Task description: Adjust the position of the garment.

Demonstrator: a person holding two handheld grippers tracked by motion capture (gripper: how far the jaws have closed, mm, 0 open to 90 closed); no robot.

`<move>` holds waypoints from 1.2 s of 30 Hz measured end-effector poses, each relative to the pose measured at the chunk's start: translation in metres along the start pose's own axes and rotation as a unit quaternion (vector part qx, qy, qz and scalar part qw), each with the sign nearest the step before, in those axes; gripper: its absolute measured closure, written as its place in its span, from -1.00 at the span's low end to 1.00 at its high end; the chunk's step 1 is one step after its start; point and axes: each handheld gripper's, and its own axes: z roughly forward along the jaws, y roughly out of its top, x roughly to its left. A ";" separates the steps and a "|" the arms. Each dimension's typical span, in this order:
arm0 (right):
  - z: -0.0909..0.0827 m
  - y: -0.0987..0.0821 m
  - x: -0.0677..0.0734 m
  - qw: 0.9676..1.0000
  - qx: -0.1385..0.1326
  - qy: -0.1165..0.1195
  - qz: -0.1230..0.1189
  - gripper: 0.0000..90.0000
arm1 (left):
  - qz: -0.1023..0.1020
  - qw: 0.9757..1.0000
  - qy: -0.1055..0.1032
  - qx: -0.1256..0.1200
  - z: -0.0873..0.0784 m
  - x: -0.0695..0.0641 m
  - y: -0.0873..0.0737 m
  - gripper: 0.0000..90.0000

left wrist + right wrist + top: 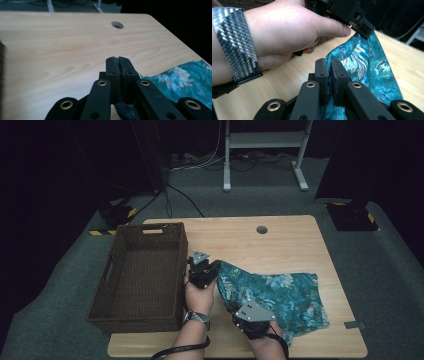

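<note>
A teal patterned cloth [280, 292] lies on the right half of the wooden table [280, 240], its left edge lifted off the surface. My left gripper [202, 265] is shut on the cloth's far left corner; in the left gripper view the jaws meet with teal cloth [123, 107] pinched low between them [119, 62]. My right gripper [245, 317] is shut on the near left corner, and cloth [367, 65] rises from between its jaws [329, 63] up to the other gripper [364, 28] held in the left hand [284, 32].
A dark brown wicker basket [145, 277] stands on the table's left side, right beside the left hand. A cable hole [261, 229] sits near the table's far edge. Grey carpet and a white desk frame [265, 150] lie beyond.
</note>
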 end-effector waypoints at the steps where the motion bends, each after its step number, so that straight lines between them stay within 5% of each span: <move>1: 0.000 0.000 0.000 1.000 0.000 0.000 0.000 0.88 | 0.003 1.000 0.004 -0.005 -0.006 0.001 0.004 0.92; 9: -0.006 0.043 0.005 0.999 -0.048 0.006 -0.015 0.89 | 0.025 0.998 0.024 -0.053 -0.053 0.001 0.049 0.92; 16: -0.016 0.058 -0.004 0.998 -0.064 -0.005 -0.020 0.88 | 0.037 0.997 0.030 -0.064 -0.064 -0.008 0.069 0.92; 27: -0.044 0.035 -0.036 0.997 -0.044 -0.053 -0.018 0.88 | 0.049 0.997 0.009 -0.058 -0.030 -0.047 0.071 0.92; 36: -0.061 0.005 -0.061 0.996 -0.028 -0.082 0.009 0.88 | 0.064 0.997 -0.008 -0.042 0.014 -0.084 0.065 0.92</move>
